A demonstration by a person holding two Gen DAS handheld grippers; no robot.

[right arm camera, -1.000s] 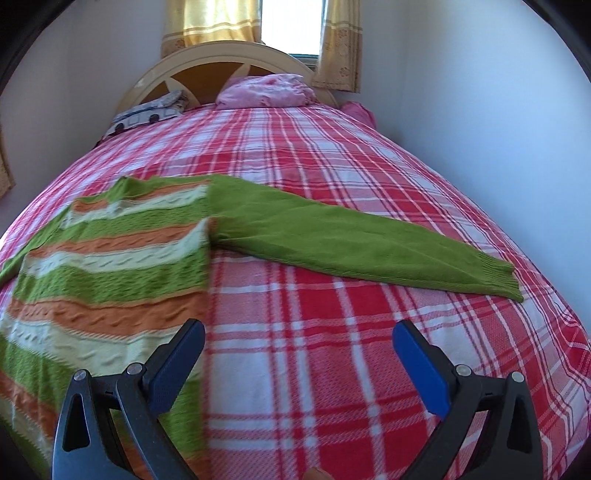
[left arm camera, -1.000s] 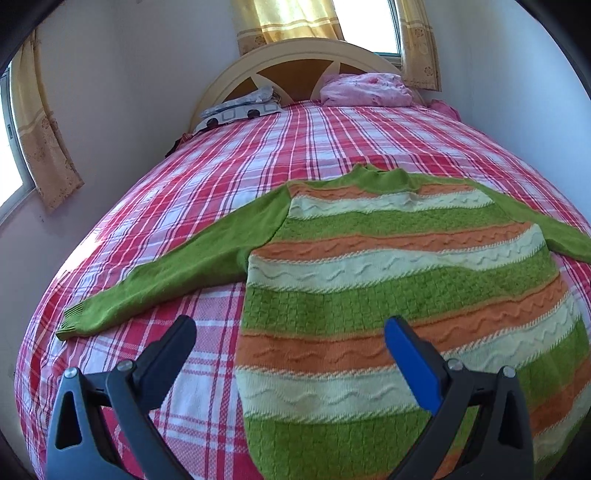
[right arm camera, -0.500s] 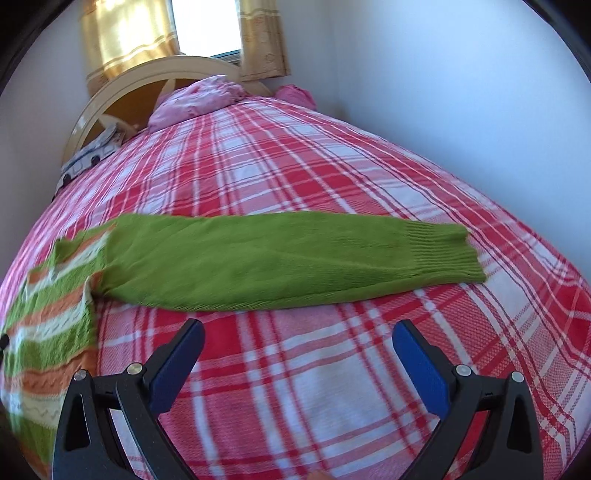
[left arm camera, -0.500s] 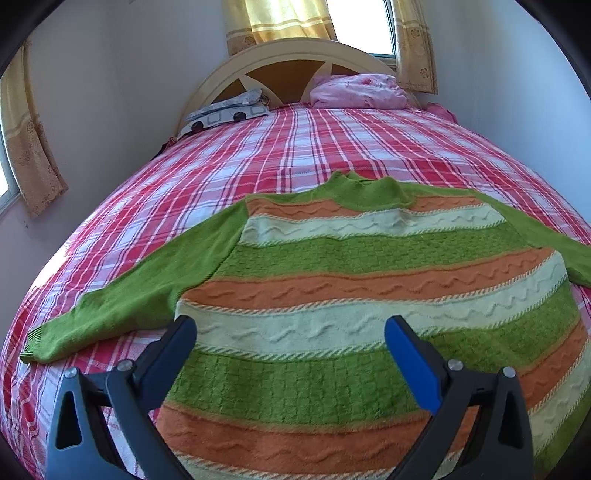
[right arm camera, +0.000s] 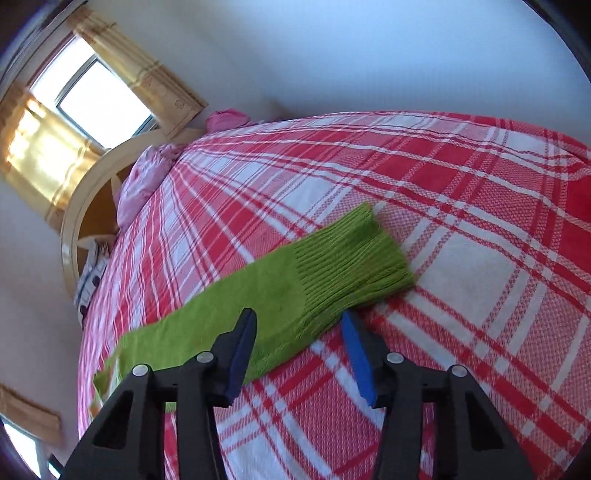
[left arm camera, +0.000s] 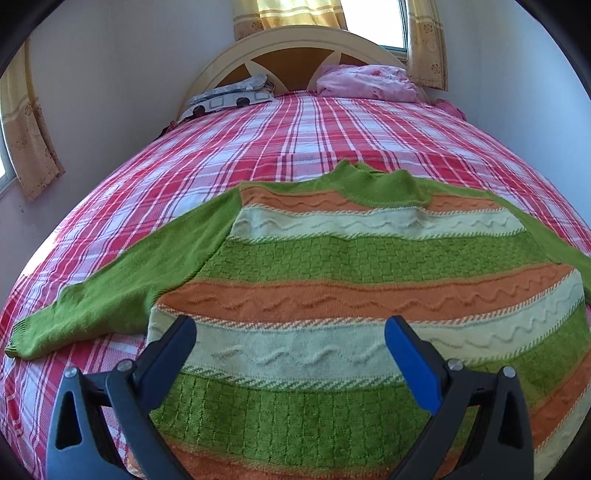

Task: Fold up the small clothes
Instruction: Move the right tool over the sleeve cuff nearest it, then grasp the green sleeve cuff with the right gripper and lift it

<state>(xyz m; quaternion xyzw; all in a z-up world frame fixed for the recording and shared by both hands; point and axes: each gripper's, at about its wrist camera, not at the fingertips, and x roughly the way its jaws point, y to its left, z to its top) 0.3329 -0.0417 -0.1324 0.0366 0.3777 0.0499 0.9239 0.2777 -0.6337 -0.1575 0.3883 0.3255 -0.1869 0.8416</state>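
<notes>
Spread flat on the red-and-white plaid bedspread (left arm camera: pixel 295 147): a knitted sweater (left arm camera: pixel 351 266) in green, orange and cream bands, collar toward the headboard (left arm camera: pixel 295 48), both green sleeves stretched out to the sides. Above the lower body of the sweater, over a cream band: the left gripper (left arm camera: pixel 290 341), fingers spread wide apart, nothing between them, no visible contact with the knit. Off to the left in that view: the left sleeve (left arm camera: pixel 110 295), angled down toward the bed's edge, cuff lying on the plaid. In the right wrist view, strongly tilted: the right gripper (right arm camera: pixel 299 334), fingers parted to a moderate gap, narrower than the left's, straddling the right sleeve (right arm camera: pixel 295 288) just short of its ribbed cuff (right arm camera: pixel 354 262). Nothing clamped there; sleeve flat on the bedspread, one finger over the green knit, the other at the sleeve's near edge; whether the tips touch the fabric, cannot tell. At the head of the bed: a pink pillow (left arm camera: pixel 365 83) and a patterned grey-white pillow (left arm camera: pixel 232 98). Behind the headboard: a bright window with yellow curtains (left arm camera: pixel 288 14).
</notes>
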